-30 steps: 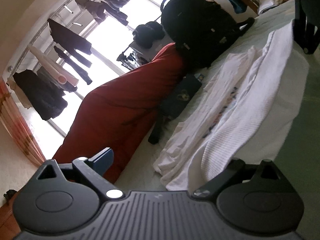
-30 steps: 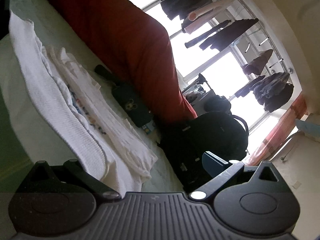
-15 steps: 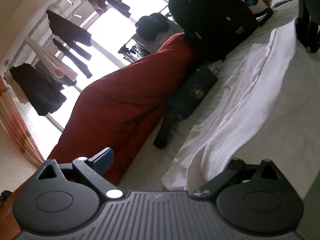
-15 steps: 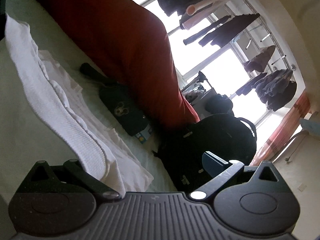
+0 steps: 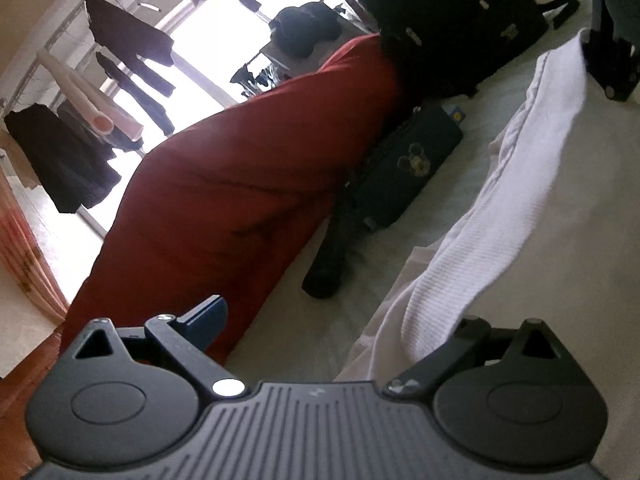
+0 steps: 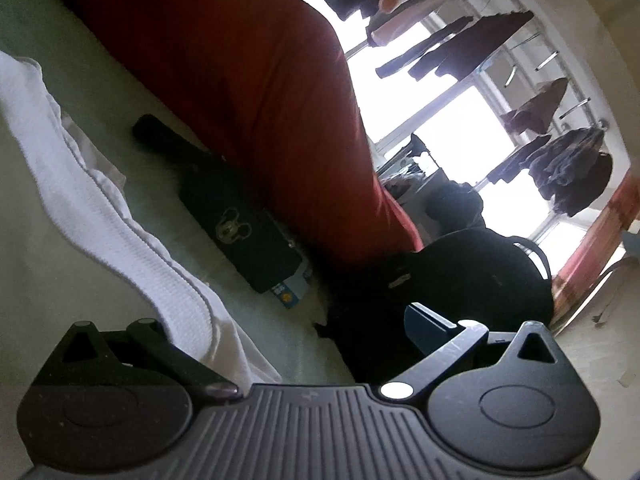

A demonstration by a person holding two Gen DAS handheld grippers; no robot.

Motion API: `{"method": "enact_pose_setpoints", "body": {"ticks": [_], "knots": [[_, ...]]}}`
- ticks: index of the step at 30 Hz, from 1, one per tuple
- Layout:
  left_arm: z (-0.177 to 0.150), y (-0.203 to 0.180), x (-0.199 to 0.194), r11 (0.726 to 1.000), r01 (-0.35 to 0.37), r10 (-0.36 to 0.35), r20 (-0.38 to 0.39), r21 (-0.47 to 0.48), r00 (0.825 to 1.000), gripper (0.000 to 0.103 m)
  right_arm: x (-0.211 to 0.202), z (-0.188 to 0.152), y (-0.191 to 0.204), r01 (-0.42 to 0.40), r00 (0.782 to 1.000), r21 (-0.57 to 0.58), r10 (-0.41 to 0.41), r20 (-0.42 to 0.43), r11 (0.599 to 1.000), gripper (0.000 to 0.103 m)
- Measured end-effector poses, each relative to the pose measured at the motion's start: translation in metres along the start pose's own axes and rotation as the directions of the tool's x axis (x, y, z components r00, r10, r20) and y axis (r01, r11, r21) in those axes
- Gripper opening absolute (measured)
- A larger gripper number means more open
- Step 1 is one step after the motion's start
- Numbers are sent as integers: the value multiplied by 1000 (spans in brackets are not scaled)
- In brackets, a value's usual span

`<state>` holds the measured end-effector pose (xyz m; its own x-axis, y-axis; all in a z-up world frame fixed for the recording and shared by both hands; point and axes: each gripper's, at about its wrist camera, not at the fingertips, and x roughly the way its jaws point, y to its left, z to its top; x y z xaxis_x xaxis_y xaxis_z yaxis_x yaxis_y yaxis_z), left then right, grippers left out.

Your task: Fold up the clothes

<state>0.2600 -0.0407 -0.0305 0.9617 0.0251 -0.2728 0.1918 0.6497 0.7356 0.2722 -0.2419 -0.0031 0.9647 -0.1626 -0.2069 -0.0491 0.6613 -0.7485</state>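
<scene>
- Your left gripper (image 5: 344, 320) has its fingers wide apart, low in the frame.
- Your right gripper (image 6: 280, 328) too.
- White cloth (image 5: 500, 216) lies by both.

We wear a loose red garment (image 5: 240, 184); each black gripper (image 5: 320, 344) has ribbed housing, round pivot discs, silver screws, and a blue fingertip at twelve o'clock.

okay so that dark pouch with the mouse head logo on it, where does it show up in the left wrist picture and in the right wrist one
Left wrist view: the dark pouch lies right of centre on the bed, against the red garment, left of the white ribbed garment.
Right wrist view: the pouch lies left of centre, right of the white ribbed garment.
Shared landmark: the black backpack, just beyond the pouch's end in both.
</scene>
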Motion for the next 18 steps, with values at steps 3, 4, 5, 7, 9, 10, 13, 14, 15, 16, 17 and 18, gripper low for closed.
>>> {"method": "enact_pose_setpoints", "body": {"ticks": [3,4,5,7,9,10,13,14,15,16,17,18], "knots": [[-3,-3,22,1000,28,-28,-26,-3,999,98,18,-2,4,-37,999,23,38,-35,999,103],[-4,-5,28,999,44,-44,-40,-6,998,98,22,-4,6,-51,997,34,52,-50,998,103],[-5,-7,35,998,59,-59,-53,-9,997,98,27,-6,7,-64,996,45,67,-64,997,103],[-9,-12,45,996,87,-88,-75,-16,993,98,37,-10,11,-91,991,67,97,-91,994,103],[-12,-14,48,994,103,-105,-84,-31,991,97,42,-14,13,-120,985,89,130,-113,989,103],[-13,-13,47,993,107,-110,-84,-40,990,96,43,-15,12,-133,982,102,145,-119,986,103],[-13,-6,40,992,119,-123,-86,-41,989,96,38,-15,1,-177,971,144,196,-138,974,103],[-13,-4,35,992,125,-127,-83,-29,988,96,35,-15,-4,-197,966,153,219,-140,968,103],[-13,-1,30,991,130,-131,-80,-16,988,96,30,-14,-10,-219,961,157,240,-136,963,103],[-14,1,24,990,138,-138,-78,-6,987,96,23,-14,-14,-234,958,160,256,-132,959,103],[-15,4,18,987,159,-159,-80,-4,984,96,18,-14,-20,-251,953,165,273,-130,954,103],[-17,6,12,984,181,-180,-82,-3,980,96,15,-14,-27,-271,946,176,296,-130,946,103]]}}
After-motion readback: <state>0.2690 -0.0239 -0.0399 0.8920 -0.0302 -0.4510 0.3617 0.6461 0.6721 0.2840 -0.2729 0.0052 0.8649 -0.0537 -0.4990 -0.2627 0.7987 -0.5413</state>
